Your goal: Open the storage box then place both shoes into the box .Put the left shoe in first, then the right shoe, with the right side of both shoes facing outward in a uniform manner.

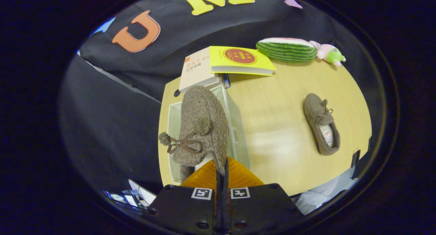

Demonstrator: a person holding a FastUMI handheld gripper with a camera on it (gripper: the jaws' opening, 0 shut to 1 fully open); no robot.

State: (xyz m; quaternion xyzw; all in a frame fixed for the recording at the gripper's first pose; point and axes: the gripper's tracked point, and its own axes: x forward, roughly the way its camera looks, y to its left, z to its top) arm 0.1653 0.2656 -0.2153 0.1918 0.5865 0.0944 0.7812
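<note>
The gripper [222, 167] has its fingers pinched tight on the heel edge of a fuzzy shoe [201, 126], which hangs above the open box [238, 132] at the table's [282, 139] left end. The second shoe [321, 124] lies on the table at 3 o'clock from the box, well apart. Two books [224, 63] sit at 12 o'clock beyond the box, with a watermelon plush [286, 50] farther right.
</note>
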